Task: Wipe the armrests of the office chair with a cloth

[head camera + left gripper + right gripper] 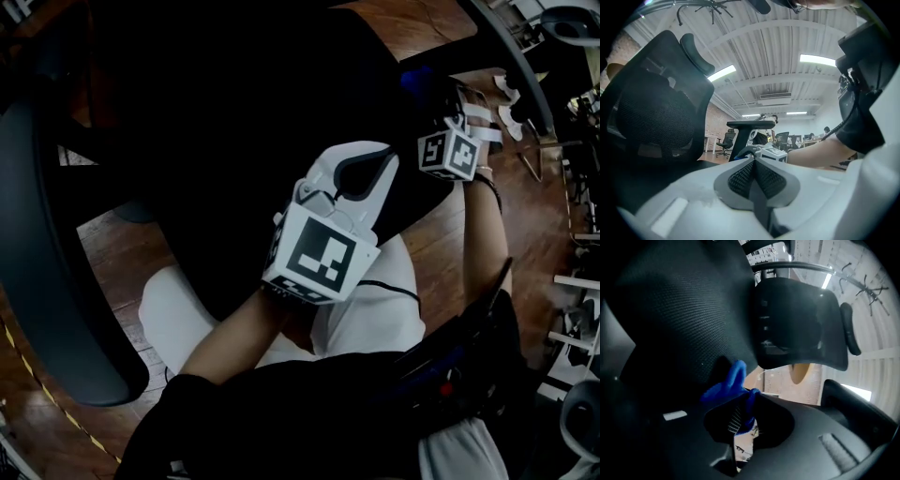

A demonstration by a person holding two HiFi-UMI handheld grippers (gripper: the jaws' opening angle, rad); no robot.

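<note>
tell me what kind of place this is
Probably an open-plan office: a mesh-backed office chair up close, more chairs at desks in the background, and long strip lights on a ribbed ceiling.

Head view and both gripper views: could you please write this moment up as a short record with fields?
left gripper: jaws shut, nothing between them
right gripper: jaws shut on the blue cloth, which bunches out above them
office chair: black mesh back, right in front of the person
armrest: black pad on a post, beyond the left gripper; the right gripper sits low beside the post
cloth on armrest: cannot tell
floor: wood boards
</note>
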